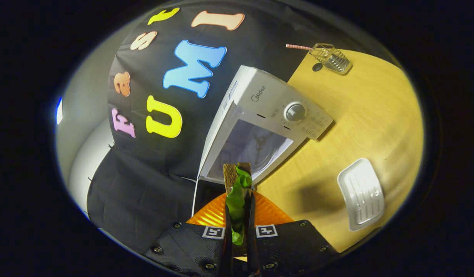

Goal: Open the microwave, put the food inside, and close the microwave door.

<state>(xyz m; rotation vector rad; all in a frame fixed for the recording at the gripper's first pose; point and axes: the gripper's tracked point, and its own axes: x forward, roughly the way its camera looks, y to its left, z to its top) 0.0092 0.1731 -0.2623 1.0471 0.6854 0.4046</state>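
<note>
Spreading widest, the light wooden tabletop (375, 115) carries a white microwave (260, 119), its door swung open, beyond the fingers. An orange ribbed plate (210, 215) lies beneath the gripper (239, 225), whose fingers are clamped on a brown-bread sandwich with green lettuce (237, 184) between them. A white ridged tray (361, 194) sits beside.

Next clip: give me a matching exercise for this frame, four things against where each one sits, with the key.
Things:
1. sandwich
2. orange plate
3. white tray
4. wire basket

Places:
A. far table corner, beyond the microwave
B. on the table beside the microwave's dial end
C. clamped between the gripper fingers
D. under the fingers

Pairs: 1-C, 2-D, 3-B, 4-A
</note>
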